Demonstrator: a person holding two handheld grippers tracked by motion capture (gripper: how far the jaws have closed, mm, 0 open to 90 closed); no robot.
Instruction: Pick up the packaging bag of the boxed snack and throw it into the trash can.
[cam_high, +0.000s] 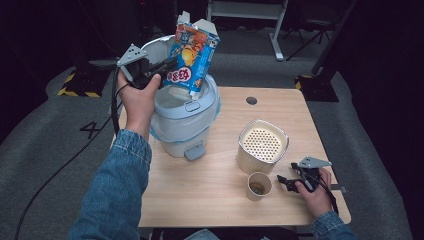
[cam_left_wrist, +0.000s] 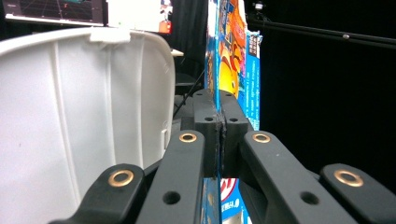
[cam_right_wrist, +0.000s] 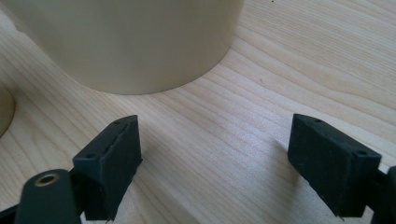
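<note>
The carton (cam_high: 192, 52) hangs over the open bin (cam_high: 186, 122), long axis tilted, top toward one o'clock. The left gripper (cam_high: 167, 65) clamps its edge from nine o'clock, forearm raised. The right gripper (cam_high: 285, 181) rests on the table (cam_high: 210, 185), jaws apart, holding nothing.

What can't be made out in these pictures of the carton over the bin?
- Inside of the pedal bin: high view, hidden by the blue carton and the rim.
- Carton's print: too small in the high view; edge-on and cut off in the left gripper view.
- Beige container: right gripper view, top cut off by the frame edge.
- Paper cup: dark contents too small to identify.
</note>
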